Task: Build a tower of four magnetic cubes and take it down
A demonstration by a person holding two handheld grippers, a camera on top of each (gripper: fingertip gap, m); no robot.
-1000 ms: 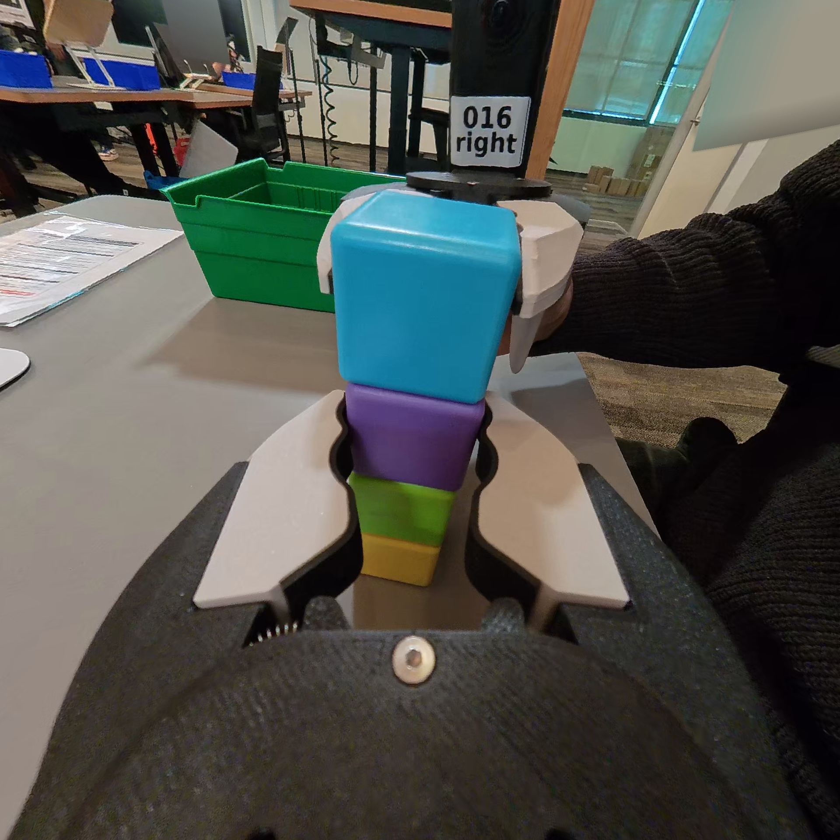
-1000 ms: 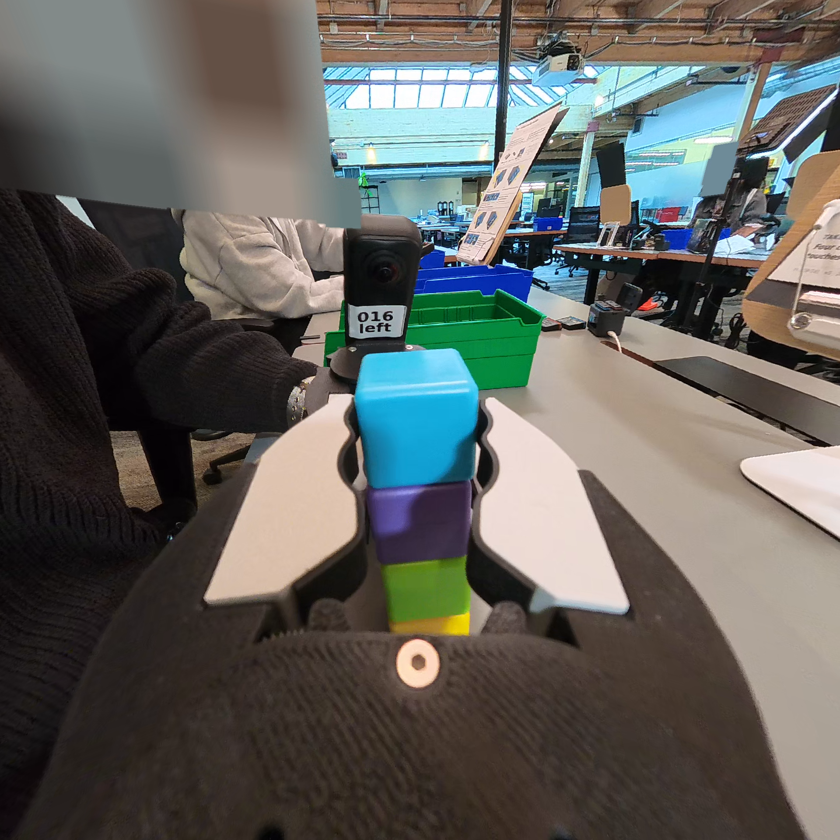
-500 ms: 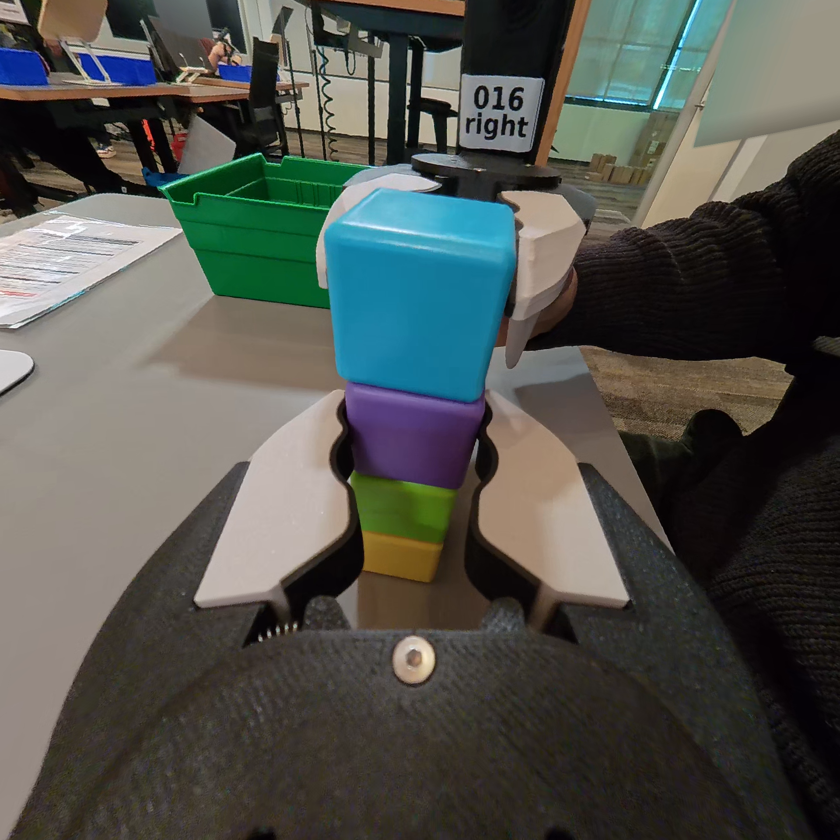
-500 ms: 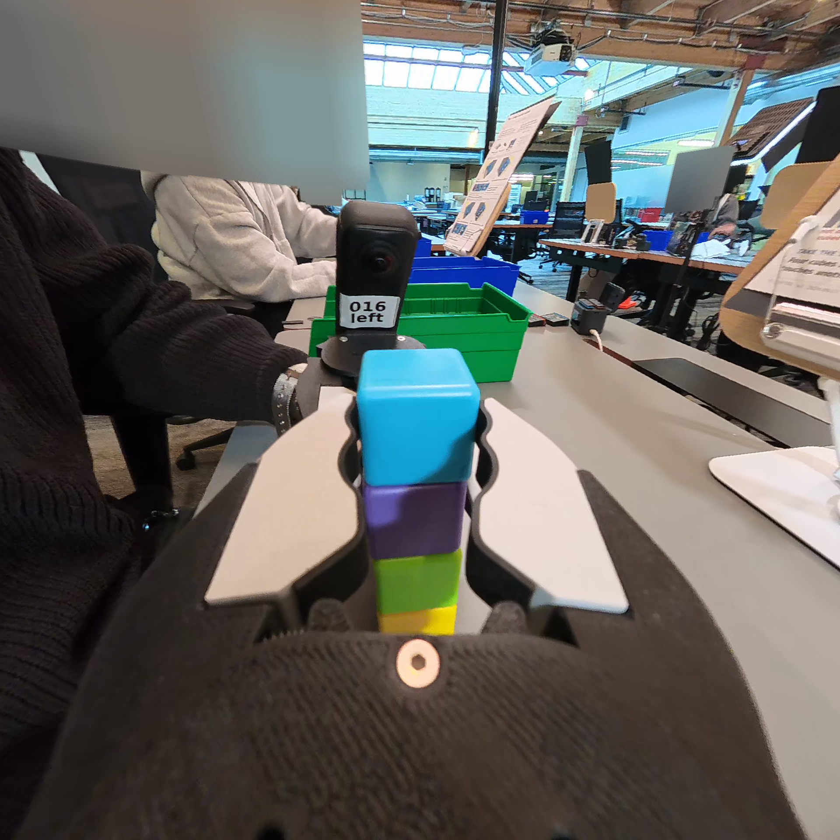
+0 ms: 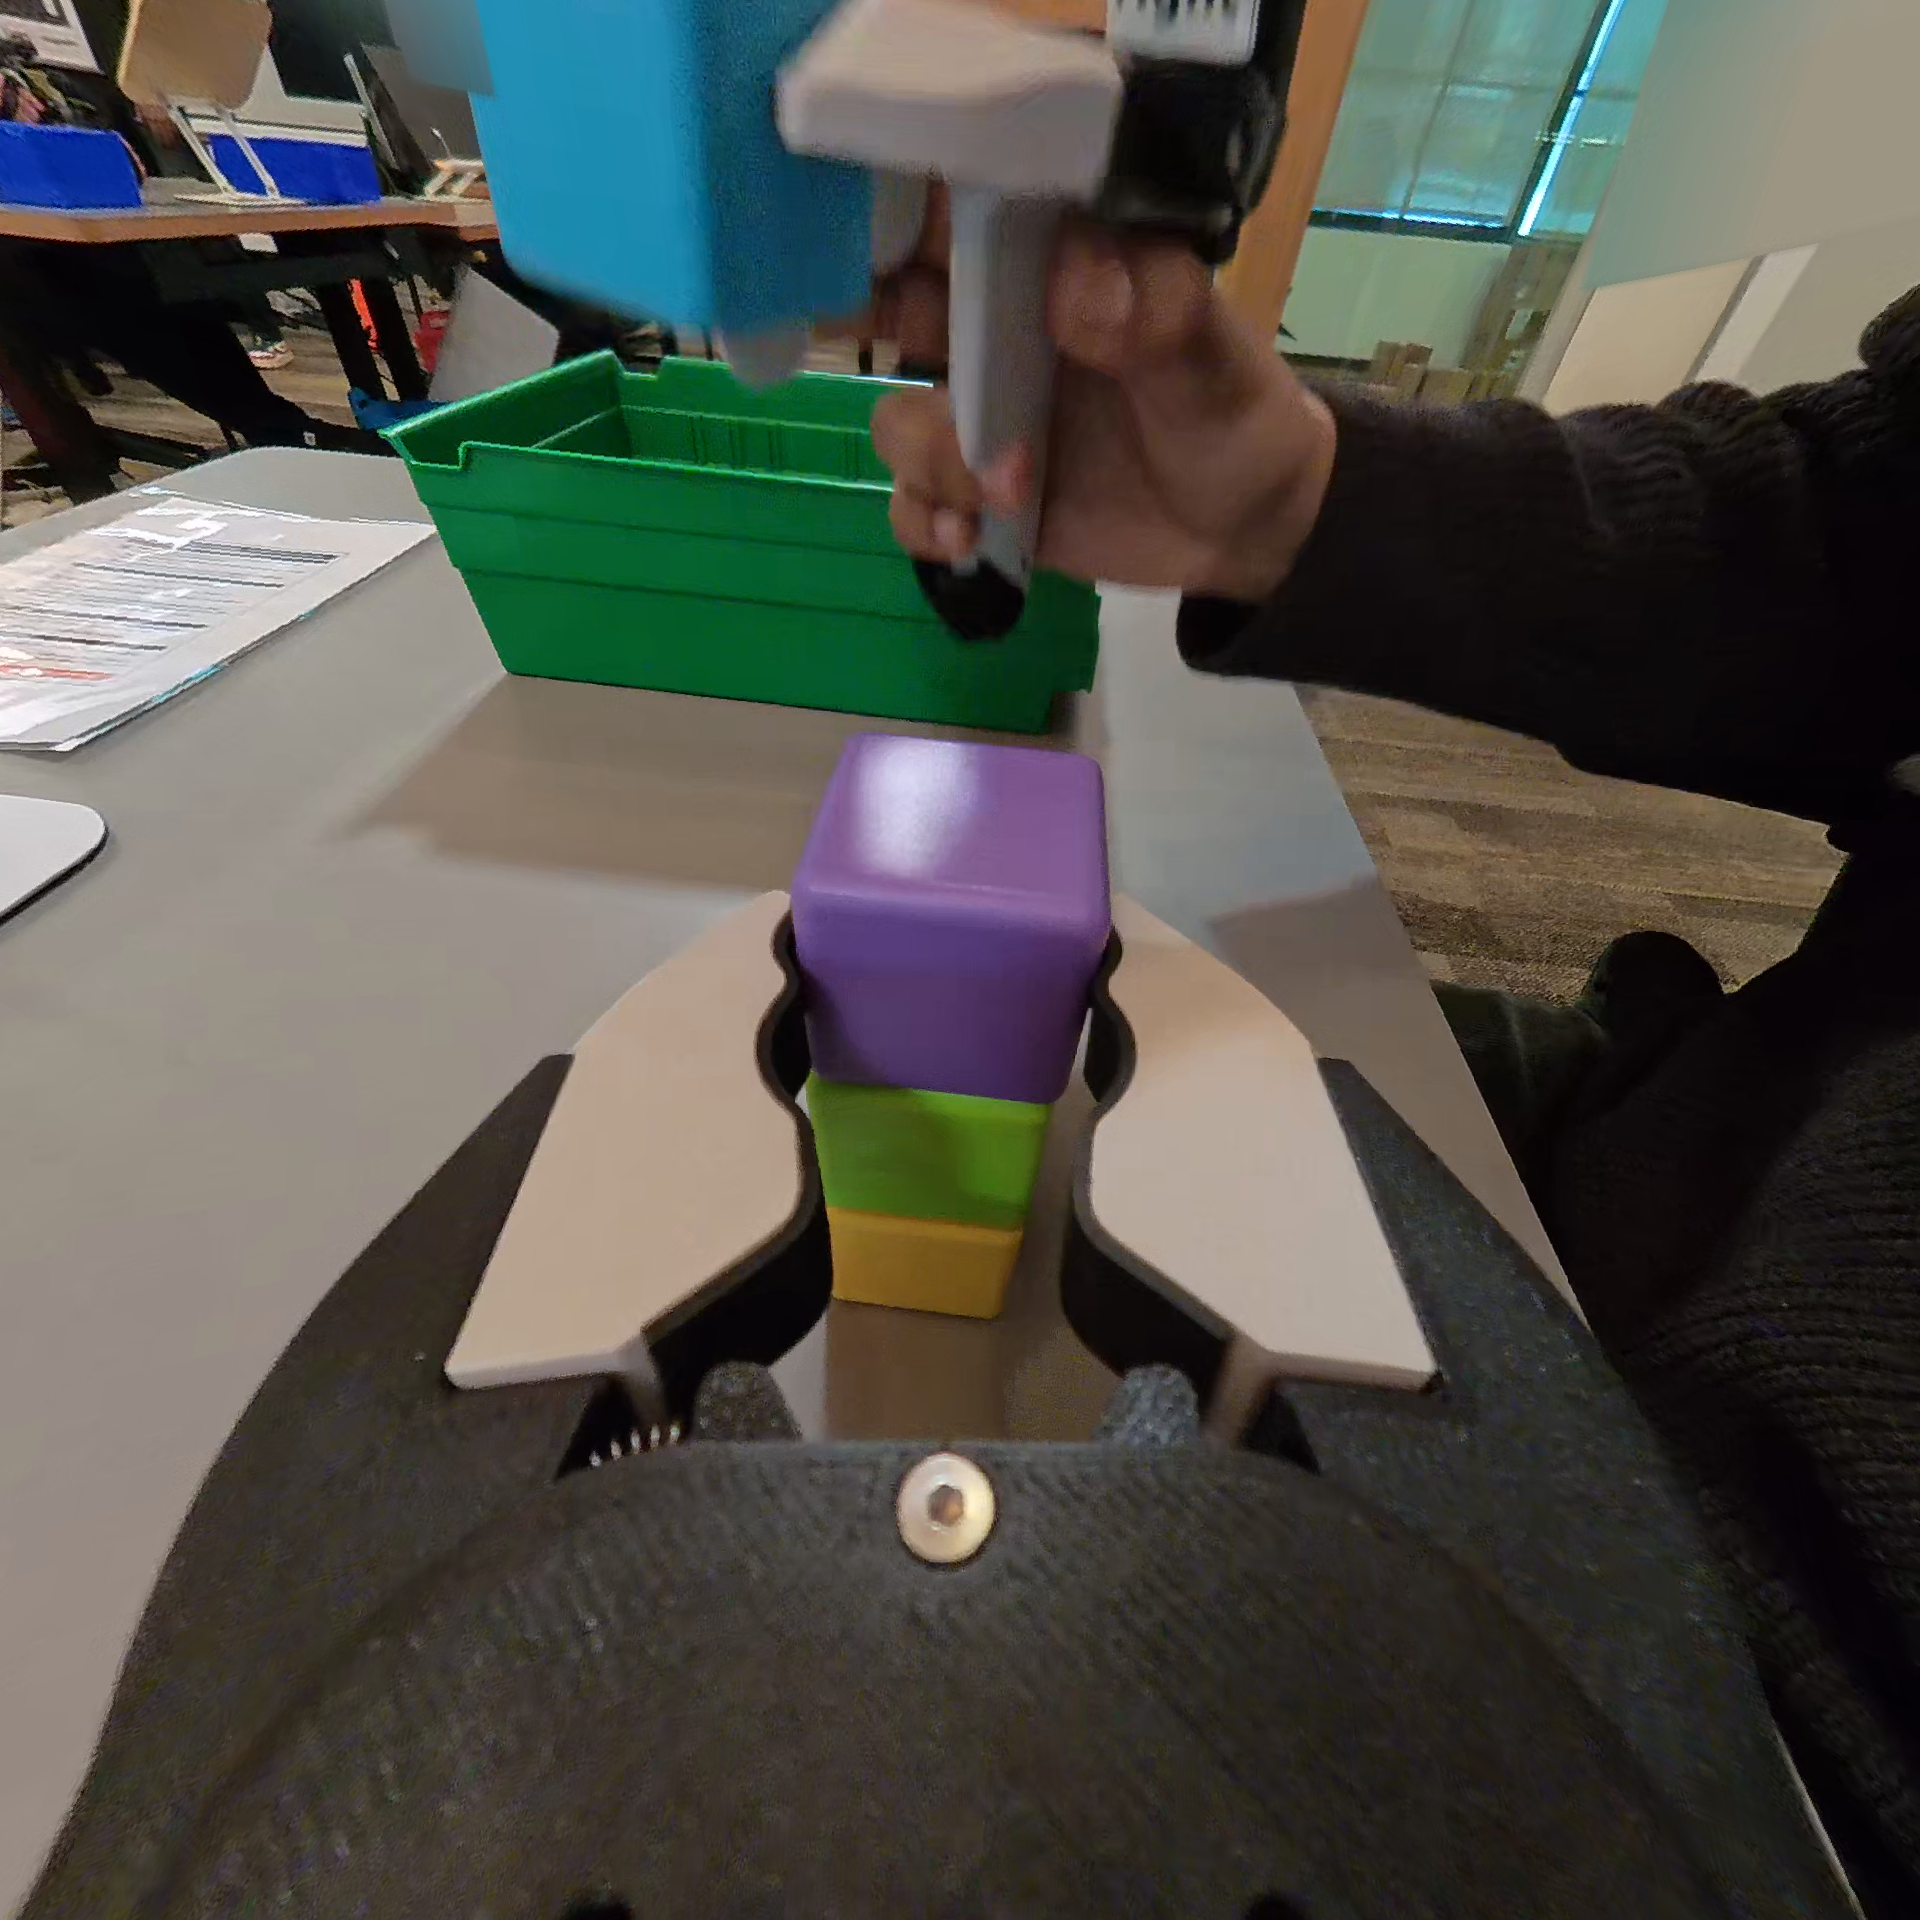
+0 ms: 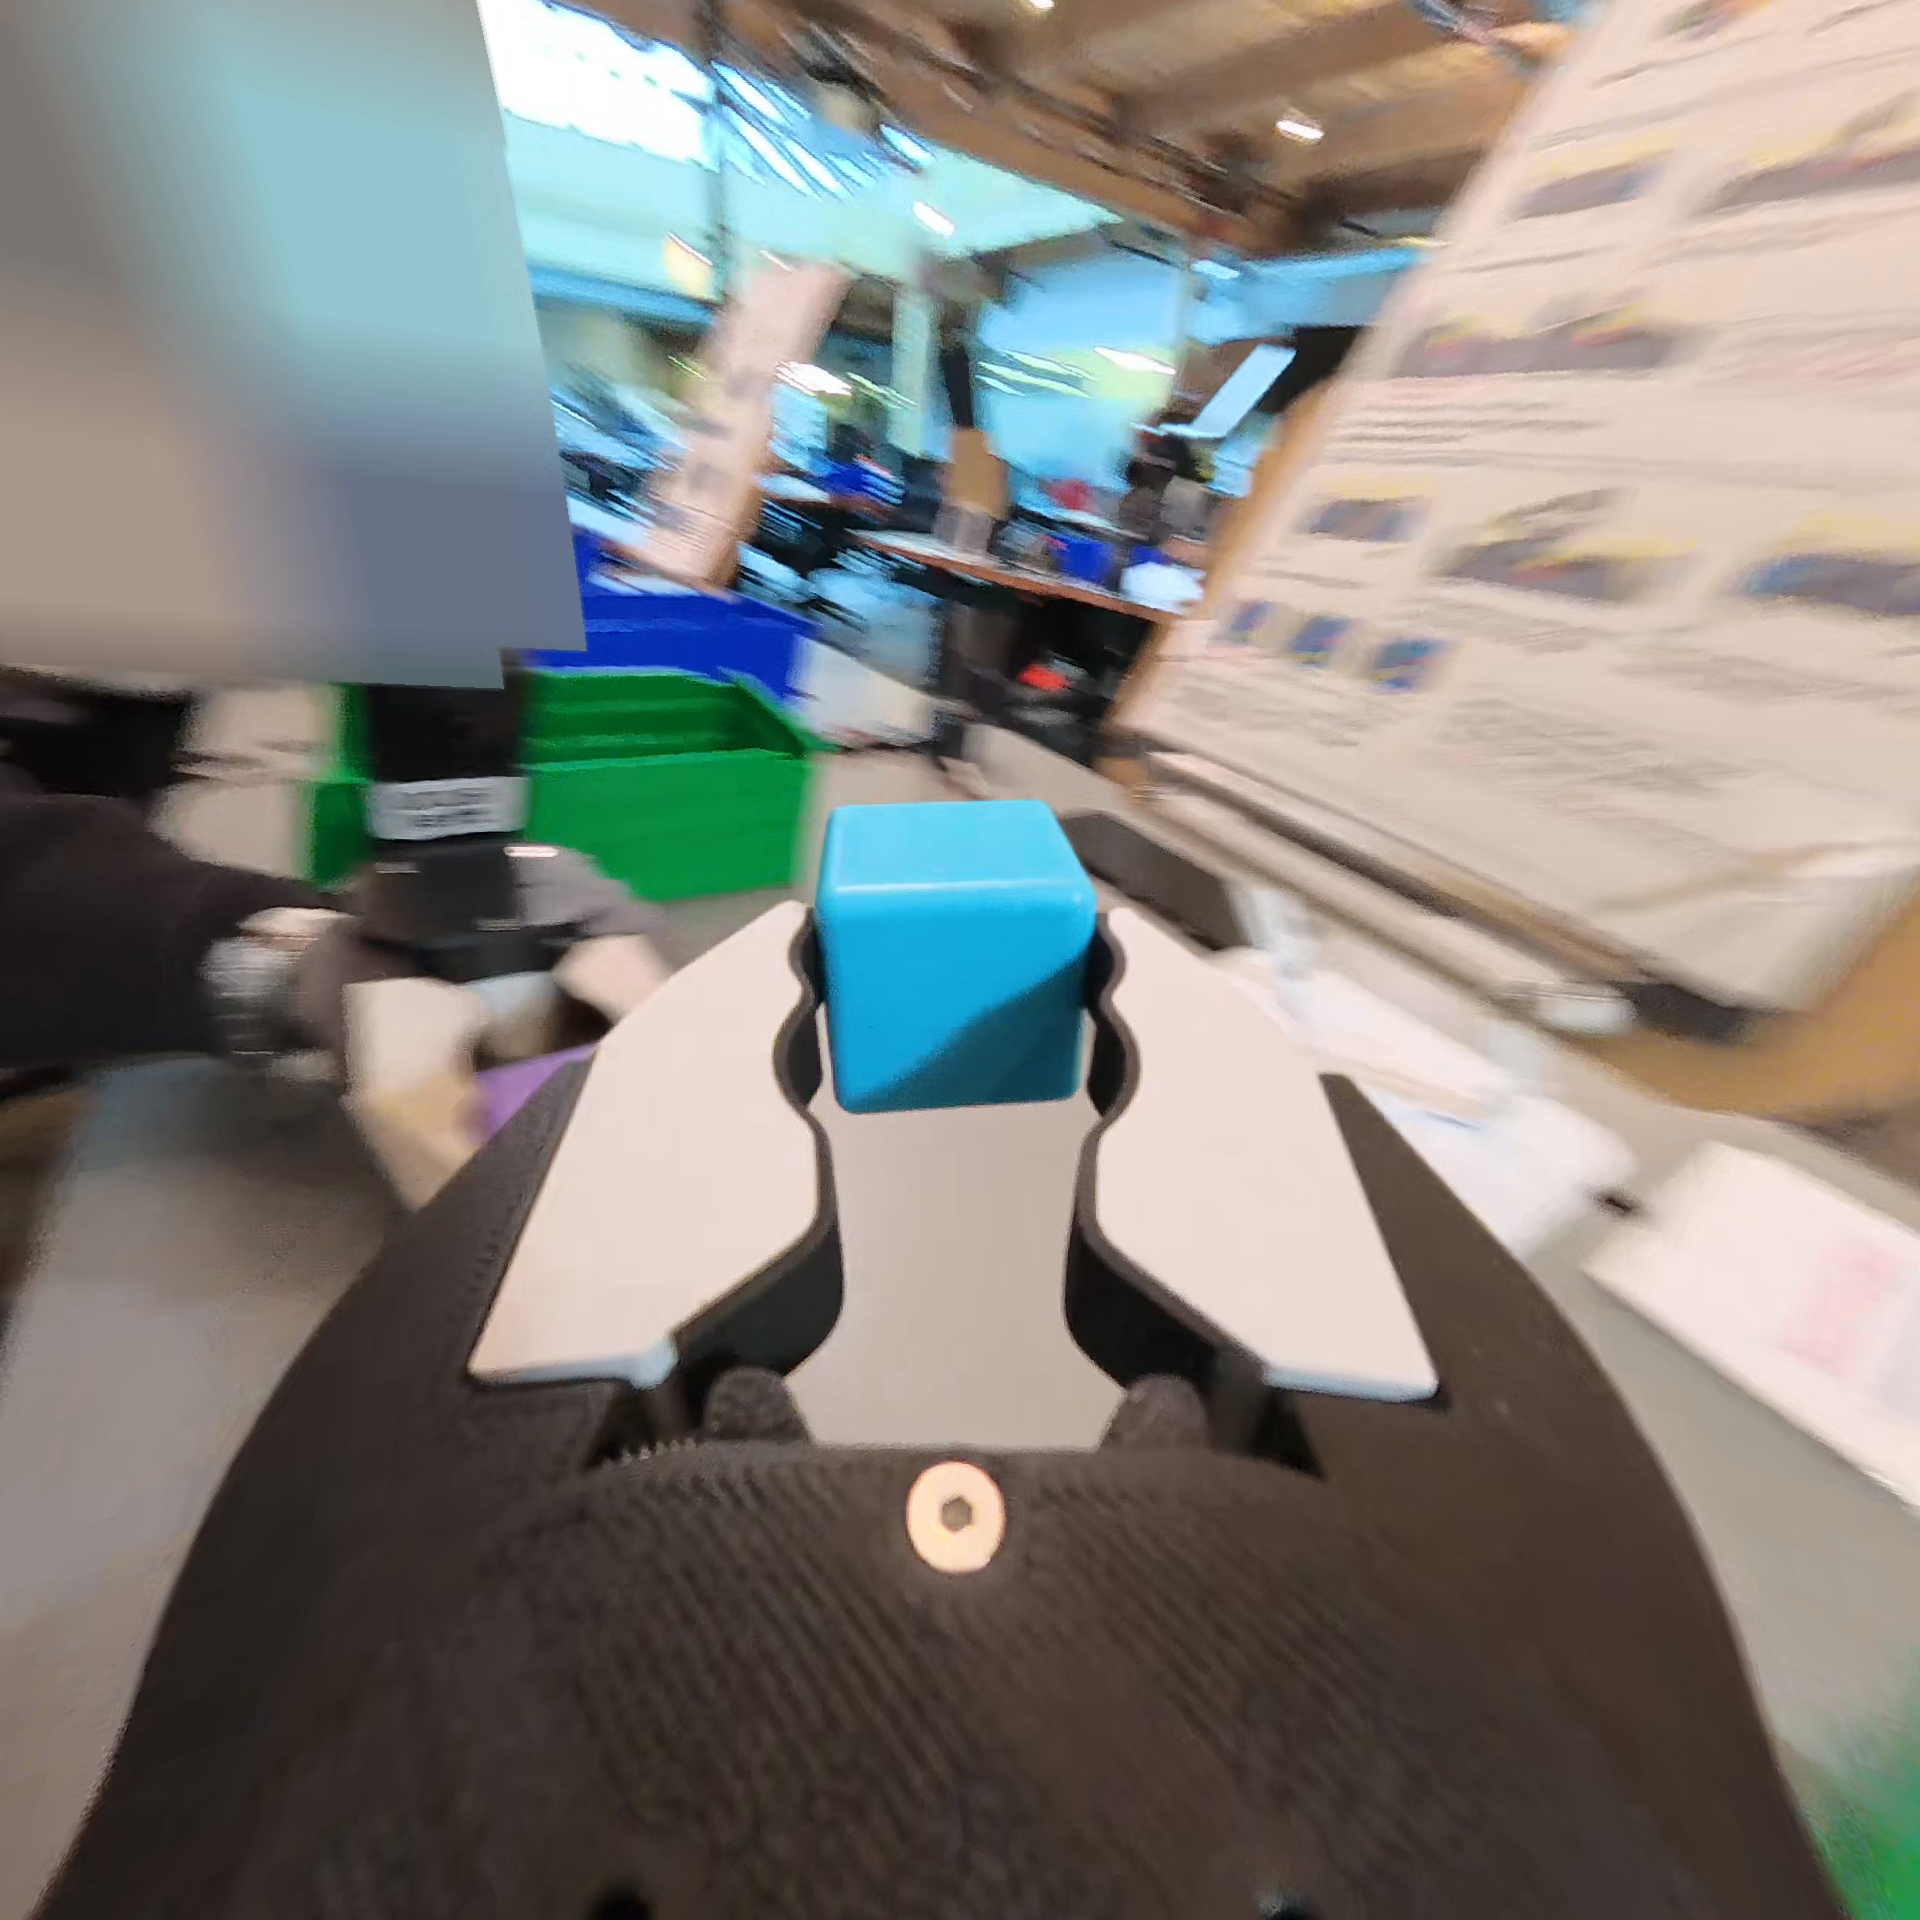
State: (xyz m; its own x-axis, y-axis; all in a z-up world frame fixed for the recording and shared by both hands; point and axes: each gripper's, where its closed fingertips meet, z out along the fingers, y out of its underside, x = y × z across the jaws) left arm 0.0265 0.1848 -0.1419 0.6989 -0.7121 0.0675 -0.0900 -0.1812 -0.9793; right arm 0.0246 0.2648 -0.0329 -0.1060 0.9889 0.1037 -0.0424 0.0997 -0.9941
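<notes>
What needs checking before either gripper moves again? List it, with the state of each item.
1. Right gripper grip on the blue cube: ok, both fingers press its sides and it hangs clear of the table.
2. Left gripper grip on the purple cube: ok, fingers close on both sides.
3. Stack alignment: ok, the purple cube sits on the green cube, which sits on the yellow cube, upright.
4. Top of the purple cube: ok, bare.
5. Green bin clearance: ok, it stands apart behind the stack.
6. Right wrist view sharpness: not ok, the background is motion-blurred.
</notes>
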